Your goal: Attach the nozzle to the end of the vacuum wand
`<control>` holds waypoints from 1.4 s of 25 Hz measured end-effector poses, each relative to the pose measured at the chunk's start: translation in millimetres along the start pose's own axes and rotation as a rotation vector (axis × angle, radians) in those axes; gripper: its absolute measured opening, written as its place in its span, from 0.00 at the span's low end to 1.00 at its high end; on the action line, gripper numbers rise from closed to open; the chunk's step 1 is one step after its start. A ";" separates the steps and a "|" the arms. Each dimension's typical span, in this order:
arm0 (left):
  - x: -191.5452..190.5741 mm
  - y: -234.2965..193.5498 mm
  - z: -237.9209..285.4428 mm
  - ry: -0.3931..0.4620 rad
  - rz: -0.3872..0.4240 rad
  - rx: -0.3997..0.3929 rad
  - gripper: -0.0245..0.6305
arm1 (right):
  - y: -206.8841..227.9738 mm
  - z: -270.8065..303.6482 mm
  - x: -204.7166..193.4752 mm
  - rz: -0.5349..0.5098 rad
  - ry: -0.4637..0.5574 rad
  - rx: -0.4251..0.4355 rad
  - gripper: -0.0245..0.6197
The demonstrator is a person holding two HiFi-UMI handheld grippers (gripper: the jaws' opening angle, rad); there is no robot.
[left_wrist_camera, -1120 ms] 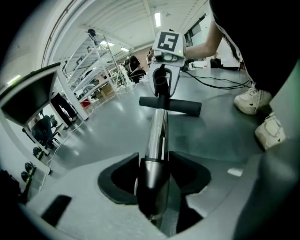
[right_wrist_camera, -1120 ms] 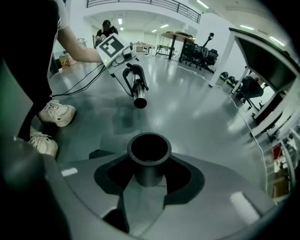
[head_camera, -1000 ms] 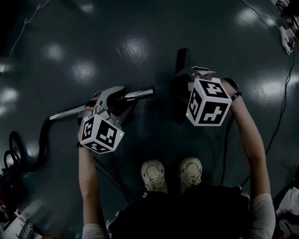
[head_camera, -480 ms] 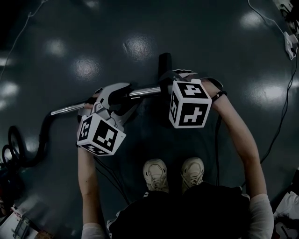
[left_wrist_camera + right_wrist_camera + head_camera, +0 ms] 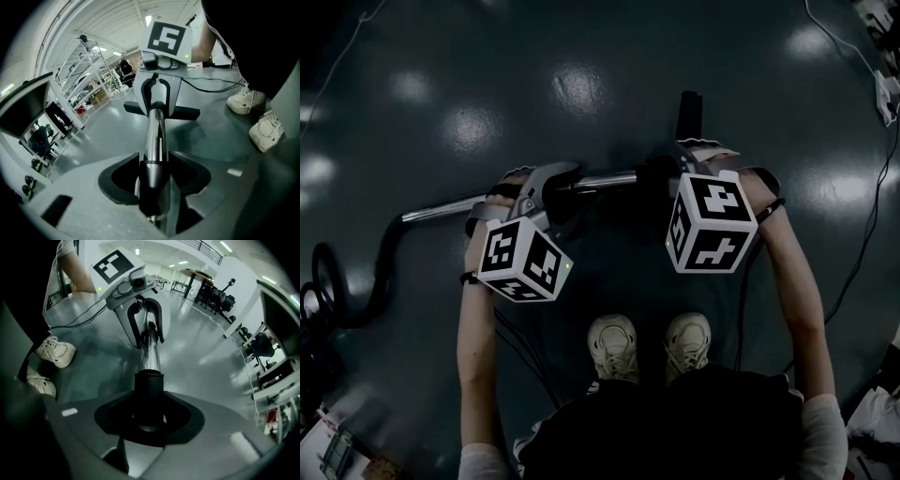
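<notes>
The chrome vacuum wand [image 5: 478,204] lies level above the dark floor, and my left gripper [image 5: 558,184] is shut on it near its right end. In the left gripper view the wand [image 5: 155,133] runs straight out between the jaws of the left gripper [image 5: 154,183]. My right gripper [image 5: 677,165] is shut on the black nozzle [image 5: 688,109]. In the right gripper view the nozzle's round collar [image 5: 149,386] sits between the jaws of the right gripper [image 5: 149,419], and the wand's end [image 5: 150,355] goes into it.
A black hose [image 5: 356,291] curls from the wand's left end across the floor. The person's white shoes [image 5: 614,347] stand just below the grippers. Cables [image 5: 862,234] and a power strip [image 5: 886,89] lie at the right. Shelving [image 5: 89,79] stands far off.
A second ago a gap lay between the wand's end and the nozzle. The right gripper has brought the nozzle to the wand, and the end now sits in the collar.
</notes>
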State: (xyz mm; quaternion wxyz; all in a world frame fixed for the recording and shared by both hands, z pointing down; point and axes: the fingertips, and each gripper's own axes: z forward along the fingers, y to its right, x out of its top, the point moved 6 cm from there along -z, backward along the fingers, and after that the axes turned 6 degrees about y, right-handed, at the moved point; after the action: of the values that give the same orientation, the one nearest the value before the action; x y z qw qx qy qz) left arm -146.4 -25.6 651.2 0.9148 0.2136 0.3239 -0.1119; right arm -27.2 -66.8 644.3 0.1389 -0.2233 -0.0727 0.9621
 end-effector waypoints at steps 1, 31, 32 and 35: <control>-1.0 3.4 4.0 -0.019 0.023 -0.010 0.35 | -2.4 1.7 -0.4 -0.031 -0.038 -0.007 0.33; -79.4 -3.5 -3.1 -0.195 0.122 0.161 0.30 | -1.0 3.2 6.3 0.028 0.099 -0.059 0.33; -78.6 -3.7 -2.4 -0.194 0.119 0.159 0.30 | -1.0 3.8 6.8 0.003 0.090 -0.071 0.33; -74.7 -2.8 3.3 -0.189 0.107 0.153 0.30 | -1.4 8.8 11.7 -0.067 0.057 -0.078 0.33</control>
State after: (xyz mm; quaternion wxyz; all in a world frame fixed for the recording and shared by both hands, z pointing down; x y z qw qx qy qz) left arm -202.7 -24.6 700.5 0.9271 0.2879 0.2148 -0.1071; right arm -40.8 -62.6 647.6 0.1642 -0.2531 -0.1137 0.9466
